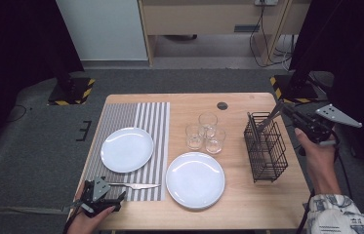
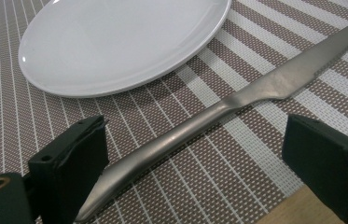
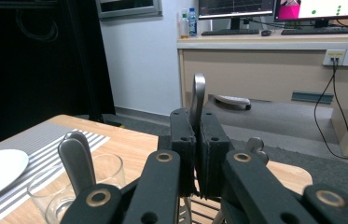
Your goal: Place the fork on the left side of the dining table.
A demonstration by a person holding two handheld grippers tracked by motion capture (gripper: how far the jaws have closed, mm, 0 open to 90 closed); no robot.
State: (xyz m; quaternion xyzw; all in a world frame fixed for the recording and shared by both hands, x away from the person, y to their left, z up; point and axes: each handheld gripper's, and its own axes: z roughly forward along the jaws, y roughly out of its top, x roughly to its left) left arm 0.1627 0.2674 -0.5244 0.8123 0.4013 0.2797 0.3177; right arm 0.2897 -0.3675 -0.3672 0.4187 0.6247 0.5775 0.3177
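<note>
Cutlery being laid out at a wooden table (image 1: pixel 248 195).
The right gripper (image 3: pixel 196 140) is clamped on a utensil handle (image 3: pixel 198 95) above the wire basket (image 1: pixel 266 148); the left gripper (image 2: pixel 195 158) stands apart around a knife (image 2: pixel 237 100) on the striped placemat (image 2: pixel 199 154).

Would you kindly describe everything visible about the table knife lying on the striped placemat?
The table knife is one piece of dull, silvery metal, with a rounded handle flowing into a flat pointed blade. It lies flat on the striped placemat near the table's front edge, just below the white plate, apart from it. The left hand-held gripper straddles its handle, jaws open, one jaw right beside the handle's end.
</note>
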